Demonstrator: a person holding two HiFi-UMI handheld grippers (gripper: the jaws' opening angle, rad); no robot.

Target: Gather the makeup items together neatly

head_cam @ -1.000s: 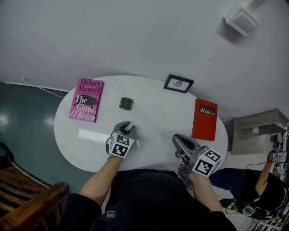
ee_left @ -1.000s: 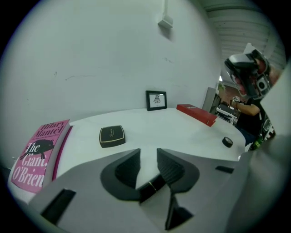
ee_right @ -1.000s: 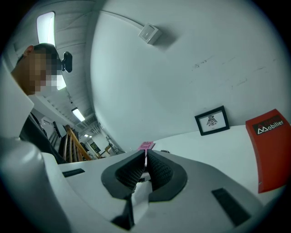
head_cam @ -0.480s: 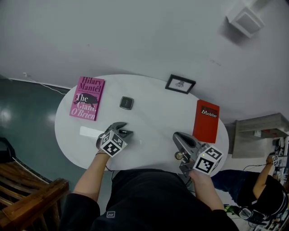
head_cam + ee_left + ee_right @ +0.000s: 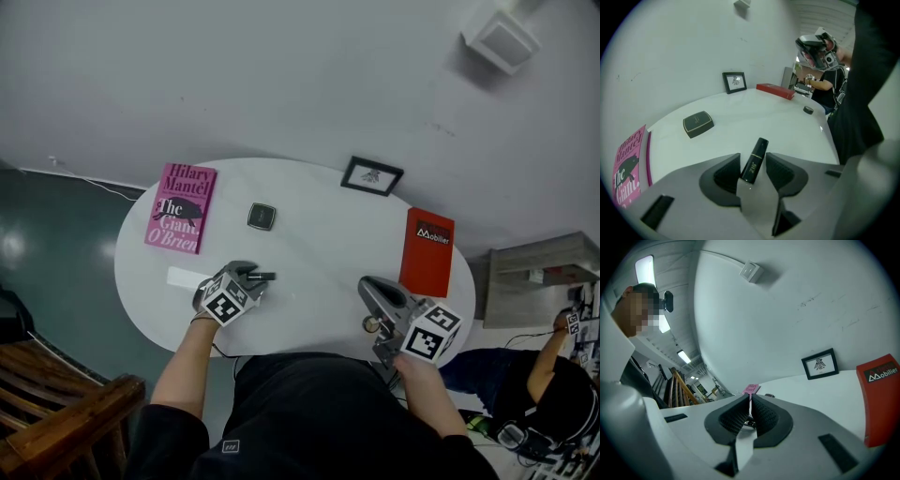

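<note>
Broadly, the white oval bench [image 5: 319,244] fills the space in front of me. A pink book [image 5: 179,207] lies flat at its ten o'clock edge and a red book [image 5: 427,249] at its three o'clock edge. A small black picture frame [image 5: 371,175] stands at one o'clock, near the wall.

My left hand-held gripper [image 5: 246,274] sits at about seven o'clock. Its jaws are half apart and closing, with a black makeup tube [image 5: 755,159] between them. The tube lies on the bench, its free end pointing away from me, and a gap shows between it and the right pad. My right hand-held gripper [image 5: 750,404] is at five o'clock with its jaws pressed together.

A dark square compact [image 5: 262,216] lies flat toward eleven o'clock, well apart from the tube. A small dark round piece [image 5: 808,110] rests near the bench's near right edge.
</note>
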